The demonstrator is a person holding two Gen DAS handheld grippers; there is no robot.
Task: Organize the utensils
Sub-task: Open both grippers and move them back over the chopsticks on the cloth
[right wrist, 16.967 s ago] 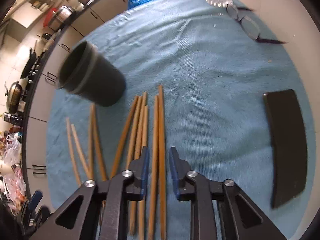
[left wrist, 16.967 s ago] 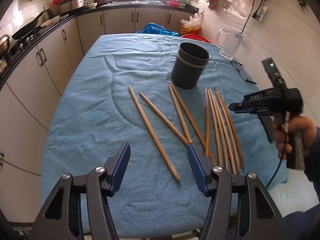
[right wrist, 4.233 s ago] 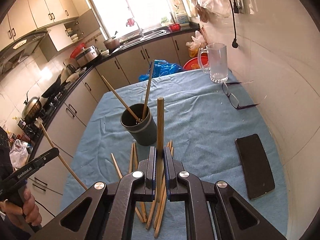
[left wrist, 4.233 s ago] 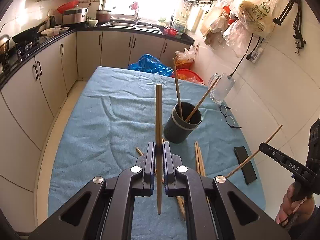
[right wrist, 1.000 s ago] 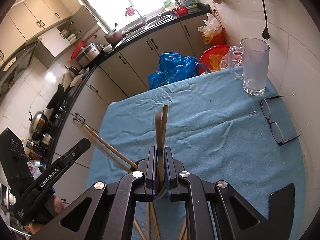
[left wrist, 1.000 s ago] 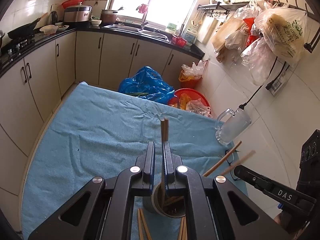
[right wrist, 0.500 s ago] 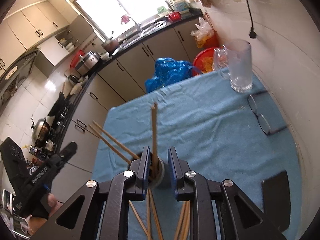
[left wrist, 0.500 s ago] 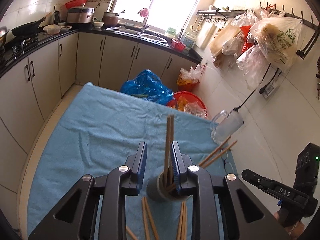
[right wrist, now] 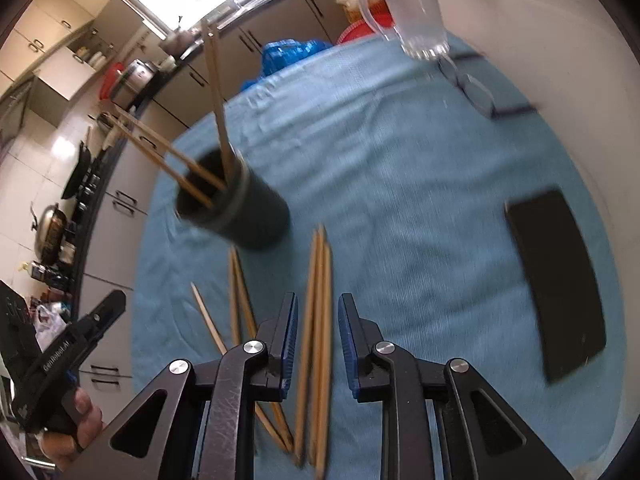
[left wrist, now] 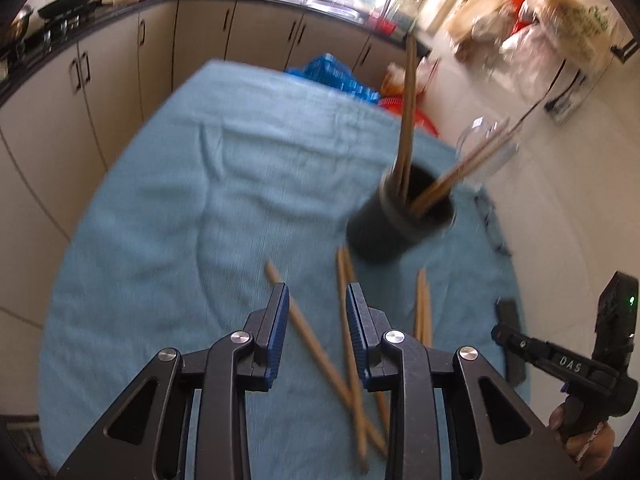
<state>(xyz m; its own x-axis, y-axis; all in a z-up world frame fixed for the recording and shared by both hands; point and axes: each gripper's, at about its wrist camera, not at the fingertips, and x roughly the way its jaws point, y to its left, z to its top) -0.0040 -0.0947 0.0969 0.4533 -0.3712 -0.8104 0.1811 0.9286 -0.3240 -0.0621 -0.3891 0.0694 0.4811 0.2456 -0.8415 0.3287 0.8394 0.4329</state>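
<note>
Chopsticks [right wrist: 318, 312] lie loose on the blue-clothed counter [left wrist: 168, 208] under both hand-held grippers, left hand-held gripper [left wrist: 313, 312] and right hand-held gripper [right wrist: 317, 320], each parted and holding nothing. Beyond, more stand in the dark cup [left wrist: 394, 224]. Farthest, a glass mug [right wrist: 416, 12].

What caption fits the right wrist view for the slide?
Open right gripper above loose chopsticks on the blue cloth; four already stand in the black cup.

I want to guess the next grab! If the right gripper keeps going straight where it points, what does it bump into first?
Probably the loose chopsticks lying on the blue cloth; they run right between the right gripper and its open jaws. The black cup stands farther off, to the left.
</note>
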